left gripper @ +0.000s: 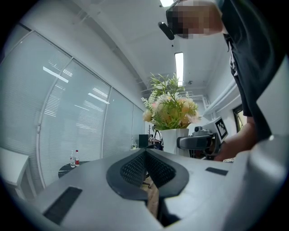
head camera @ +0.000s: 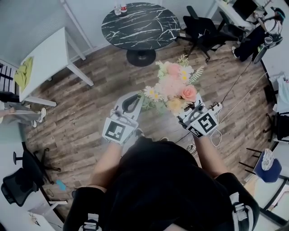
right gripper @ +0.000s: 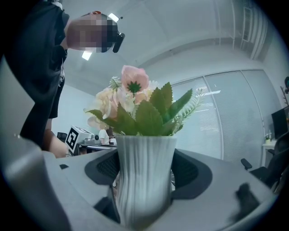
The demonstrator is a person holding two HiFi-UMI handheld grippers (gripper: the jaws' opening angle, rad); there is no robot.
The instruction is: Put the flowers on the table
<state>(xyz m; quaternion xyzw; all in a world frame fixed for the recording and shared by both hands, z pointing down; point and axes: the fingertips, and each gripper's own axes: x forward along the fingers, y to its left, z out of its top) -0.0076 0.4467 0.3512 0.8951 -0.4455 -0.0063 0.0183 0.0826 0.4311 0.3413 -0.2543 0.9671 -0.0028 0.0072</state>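
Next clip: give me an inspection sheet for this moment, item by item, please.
Surface: round black table, marbled, ahead across the floor; flowers not on it.
Job's things: flowers in white ribbed vase, carried upright.
Clutter: two bottles at table's far edge.
Grippers: right gripper shut on the vase; left gripper shut, empty.
Cables: cable trails over the floor at right.
Surroundings: wood floor, white table with yellow-green cloth, office chair.

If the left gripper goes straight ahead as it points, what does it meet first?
Probably the white vase held by the right gripper, slightly right of its line; depth is unclear, so it might just miss.
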